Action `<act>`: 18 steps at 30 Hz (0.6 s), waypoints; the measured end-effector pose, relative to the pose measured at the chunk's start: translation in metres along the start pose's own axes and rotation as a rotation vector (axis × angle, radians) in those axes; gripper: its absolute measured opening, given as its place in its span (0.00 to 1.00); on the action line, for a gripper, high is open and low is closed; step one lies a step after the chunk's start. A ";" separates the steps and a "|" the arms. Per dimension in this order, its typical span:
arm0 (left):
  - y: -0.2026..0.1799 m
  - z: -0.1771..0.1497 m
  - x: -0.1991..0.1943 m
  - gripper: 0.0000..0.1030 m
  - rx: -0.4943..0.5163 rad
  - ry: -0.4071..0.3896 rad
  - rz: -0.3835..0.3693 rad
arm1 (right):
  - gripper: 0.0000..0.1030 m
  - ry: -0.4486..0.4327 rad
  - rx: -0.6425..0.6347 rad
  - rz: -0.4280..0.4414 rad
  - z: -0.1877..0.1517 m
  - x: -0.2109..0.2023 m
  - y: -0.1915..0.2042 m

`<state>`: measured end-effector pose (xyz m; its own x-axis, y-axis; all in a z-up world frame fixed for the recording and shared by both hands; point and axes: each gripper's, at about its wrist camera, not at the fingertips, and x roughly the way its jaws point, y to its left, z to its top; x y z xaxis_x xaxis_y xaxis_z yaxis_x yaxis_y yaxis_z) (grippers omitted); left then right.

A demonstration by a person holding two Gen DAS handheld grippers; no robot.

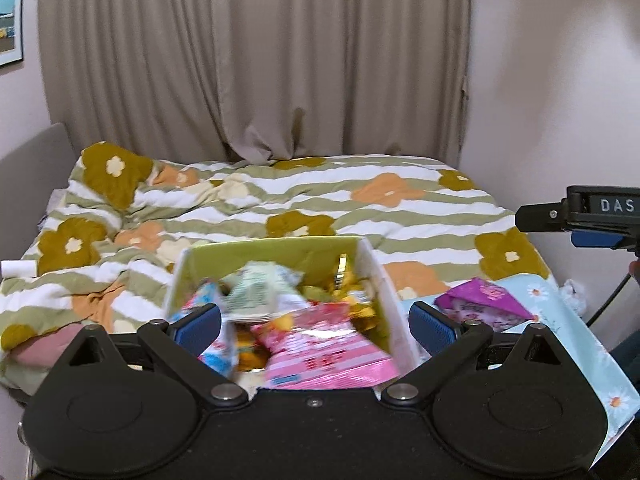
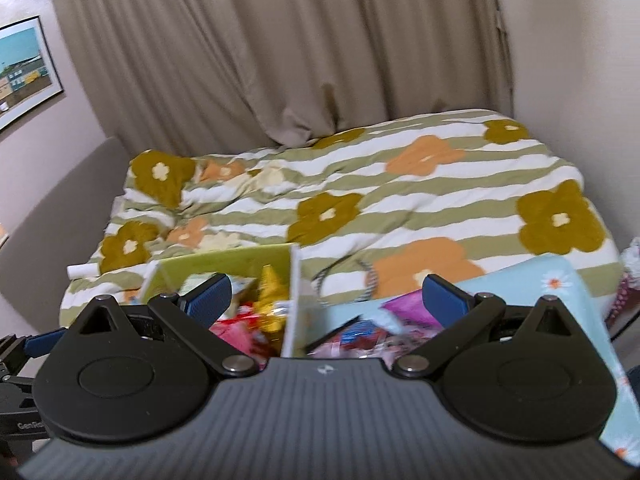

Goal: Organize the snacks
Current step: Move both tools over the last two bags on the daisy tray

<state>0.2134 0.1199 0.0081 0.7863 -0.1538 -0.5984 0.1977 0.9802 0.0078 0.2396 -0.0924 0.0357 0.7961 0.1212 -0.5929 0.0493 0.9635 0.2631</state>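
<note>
A white box with a green inside [image 1: 362,258] stands in front of the bed, full of snack packets: a pink packet [image 1: 328,356], a pale green packet [image 1: 260,292] and yellow wrappers [image 1: 352,292]. My left gripper [image 1: 316,326] is open above the box and holds nothing. A purple packet [image 1: 480,300] lies on the light blue cloth [image 1: 568,320] right of the box. My right gripper [image 2: 328,300] is open and empty, above the box's right wall [image 2: 294,300] and the purple packet [image 2: 404,306]. The right gripper also shows in the left wrist view [image 1: 536,218].
A bed with a green-striped flowered quilt [image 1: 280,200] fills the space behind the box. Beige curtains [image 1: 256,60] hang behind it. More packets [image 2: 360,336] lie on the blue cloth near the box. A framed picture [image 2: 24,68] hangs on the left wall.
</note>
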 end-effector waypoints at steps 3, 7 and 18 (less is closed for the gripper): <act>-0.022 0.003 0.009 0.99 0.003 0.008 -0.010 | 1.00 0.005 0.005 -0.005 0.008 0.004 -0.024; -0.056 0.008 0.028 0.99 -0.014 0.046 -0.007 | 1.00 0.033 -0.012 -0.001 0.015 0.014 -0.054; -0.138 0.002 0.091 0.99 -0.058 0.179 0.073 | 1.00 0.215 -0.042 0.079 0.030 0.084 -0.133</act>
<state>0.2590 -0.0294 -0.0458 0.6795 -0.0629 -0.7310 0.1062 0.9943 0.0132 0.3178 -0.2178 -0.0258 0.6494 0.2404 -0.7215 -0.0366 0.9575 0.2861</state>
